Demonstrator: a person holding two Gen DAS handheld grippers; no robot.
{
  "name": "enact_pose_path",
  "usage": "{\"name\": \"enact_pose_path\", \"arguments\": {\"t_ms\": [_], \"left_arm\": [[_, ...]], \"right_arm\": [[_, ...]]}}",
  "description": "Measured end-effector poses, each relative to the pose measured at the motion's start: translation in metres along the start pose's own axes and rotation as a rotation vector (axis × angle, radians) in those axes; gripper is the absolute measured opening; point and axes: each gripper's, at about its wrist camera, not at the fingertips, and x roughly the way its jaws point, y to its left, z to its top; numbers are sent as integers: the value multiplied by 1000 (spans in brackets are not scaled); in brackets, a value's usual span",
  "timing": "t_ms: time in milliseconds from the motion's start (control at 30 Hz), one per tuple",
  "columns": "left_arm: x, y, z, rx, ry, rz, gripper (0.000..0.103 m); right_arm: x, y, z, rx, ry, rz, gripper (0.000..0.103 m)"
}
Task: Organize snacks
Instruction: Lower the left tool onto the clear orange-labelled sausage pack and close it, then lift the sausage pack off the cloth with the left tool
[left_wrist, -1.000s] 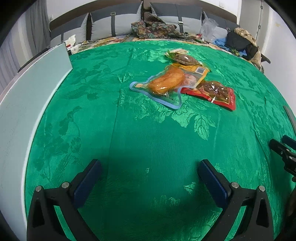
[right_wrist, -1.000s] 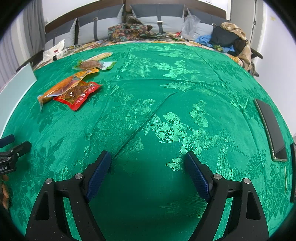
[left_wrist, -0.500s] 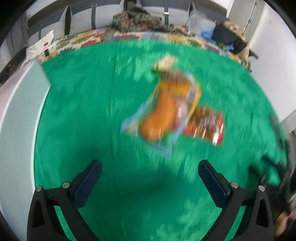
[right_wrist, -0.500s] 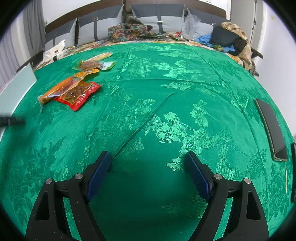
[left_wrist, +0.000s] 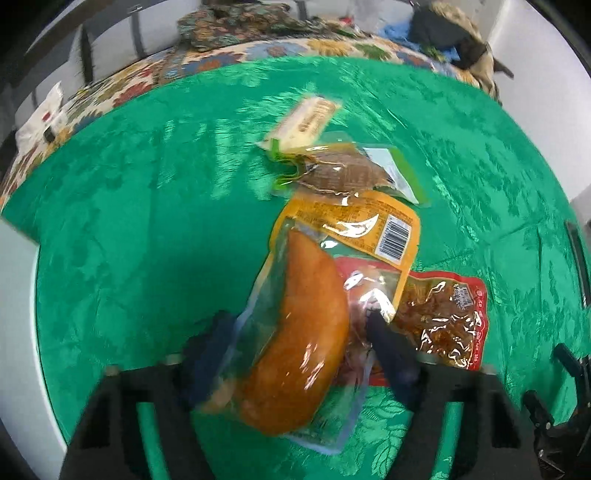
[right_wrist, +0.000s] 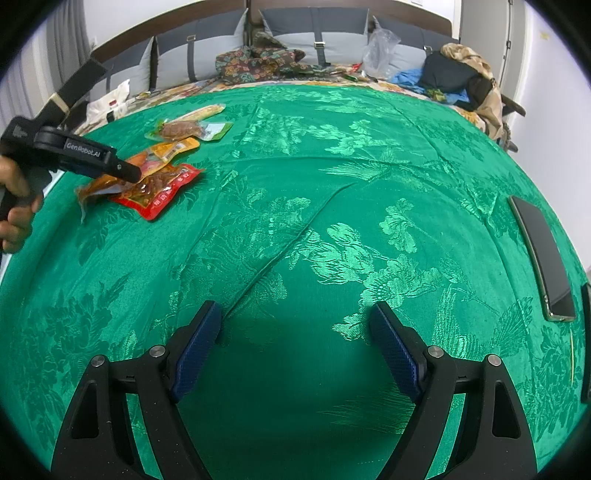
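"GenRobot.AI" in white on left gripper (right_wrist: 122, 173) body, barcode on orange pack (left_wrist: 397, 238), red pack (left_wrist: 443, 317) print too small to read

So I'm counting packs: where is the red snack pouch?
The red snack pouch lies on the green tablecloth, partly under the orange pouch, just right of the left gripper.

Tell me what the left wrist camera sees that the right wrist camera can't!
Only the left wrist view shows the barcode on the orange snack pack, with the left gripper just closing its fingers around that pack. Only the right wrist view shows the black phone, the person's hand, and the open right gripper. Both show the red snack pack, the brown snack pack and the green tablecloth.
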Motion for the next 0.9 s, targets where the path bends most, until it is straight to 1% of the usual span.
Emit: {"name": "enact_pose_path", "arguments": {"t_ms": [33,133,200,300,400,500,600,700,733,767,800,867,900], "left_arm": [[-2,6,-2,-27,-4,-13,55],[-12,24,-18,-100,-18,38,53],[-21,37,-37,-160,-28,48,53],[-37,51,-75,-246,-40,67,53],[-51,54,-111,-279,-44,78,53],[-65,45,-147,-279,-58,61,54],[-70,34,-167,-243,-90,46,59],[-72,33,-169,-224,-124,28,71],[-72,33,-169,-218,-133,19,79],[-71,33,-168,-209,-141,22,85],[-69,34,-166,-199,-147,38,86],[-66,33,-166,-158,-162,72,94],[-63,32,-165,-141,-162,89,96]], "right_arm": [[0,0,0,0,0,0,86],[0,0,0,0,0,0,86],[0,0,0,0,0,0,86],[0,0,0,0,0,0,86],[1,0,0,0,0,0,86],[0,0,0,0,0,0,86],[1,0,0,0,0,-1,86],[1,0,0,1,0,0,86],[1,1,0,1,0,0,86],[1,0,0,1,0,0,86],[1,1,0,1,0,0,86],[1,1,0,1,0,0,86],[1,1,0,1,0,0,86]]}}
